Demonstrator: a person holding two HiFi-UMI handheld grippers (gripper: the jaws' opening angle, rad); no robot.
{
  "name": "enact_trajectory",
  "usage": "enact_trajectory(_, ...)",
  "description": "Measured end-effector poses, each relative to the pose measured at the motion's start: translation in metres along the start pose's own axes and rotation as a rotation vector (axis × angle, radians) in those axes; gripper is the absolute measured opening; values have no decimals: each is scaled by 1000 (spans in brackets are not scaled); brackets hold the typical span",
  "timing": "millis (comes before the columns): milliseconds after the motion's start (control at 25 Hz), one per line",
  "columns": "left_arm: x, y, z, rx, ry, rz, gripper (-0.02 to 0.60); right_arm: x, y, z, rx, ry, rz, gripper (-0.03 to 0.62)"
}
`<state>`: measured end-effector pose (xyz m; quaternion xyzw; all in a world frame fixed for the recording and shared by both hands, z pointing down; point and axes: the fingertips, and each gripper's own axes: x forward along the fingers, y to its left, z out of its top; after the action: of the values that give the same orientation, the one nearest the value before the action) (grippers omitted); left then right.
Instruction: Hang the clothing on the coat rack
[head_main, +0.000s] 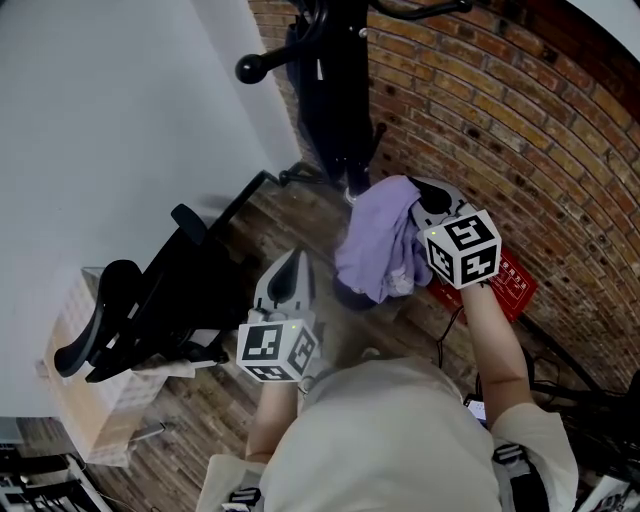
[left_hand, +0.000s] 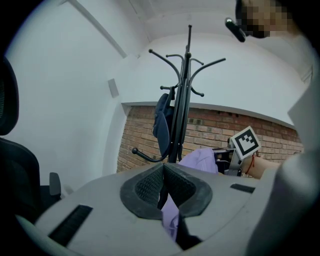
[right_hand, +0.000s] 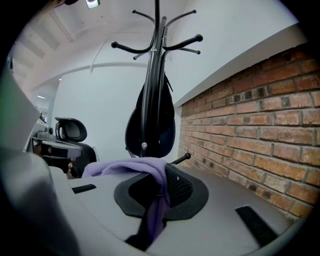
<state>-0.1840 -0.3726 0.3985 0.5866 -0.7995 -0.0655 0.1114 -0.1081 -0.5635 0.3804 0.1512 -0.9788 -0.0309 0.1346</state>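
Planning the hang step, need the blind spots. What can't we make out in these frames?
Purple garment: bunched in the right gripper; its type cannot be told in any view.
Coat rack: head view cuts its top at the upper edge; both gripper views hide its base behind the gripper bodies.
Red item: head view, print too small, partly behind the right gripper's cube.

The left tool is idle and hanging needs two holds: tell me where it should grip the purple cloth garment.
Grip the purple cloth garment by the loose fold hanging toward the left tool, coming from that side. The right tool pinches the bunched upper part and the cloth drapes down from it, so that edge looks freest. Open the shut jaws first.
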Motion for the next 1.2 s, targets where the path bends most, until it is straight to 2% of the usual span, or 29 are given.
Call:
enact_trajectory(240,1,-3,-4,-3,6,-2,5,0,-5,-15,50,16,16,14)
enact_trajectory(480,1,-9,-8,-3,13,-9,5,-5,-15,-43,-35,100,-13,14)
enact_trajectory(680,1,-12,-11,-5,16,-13,5,-9,-12,-71,-30,133,9,15)
enact_trajectory(1120,0,-11,-16,-14,19,1,5,-16,4,-90,80,42,54,16)
enact_trajectory(1200,-1,-10,-17,-14,22,3,5,-21,3,-92,109,29,51,38)
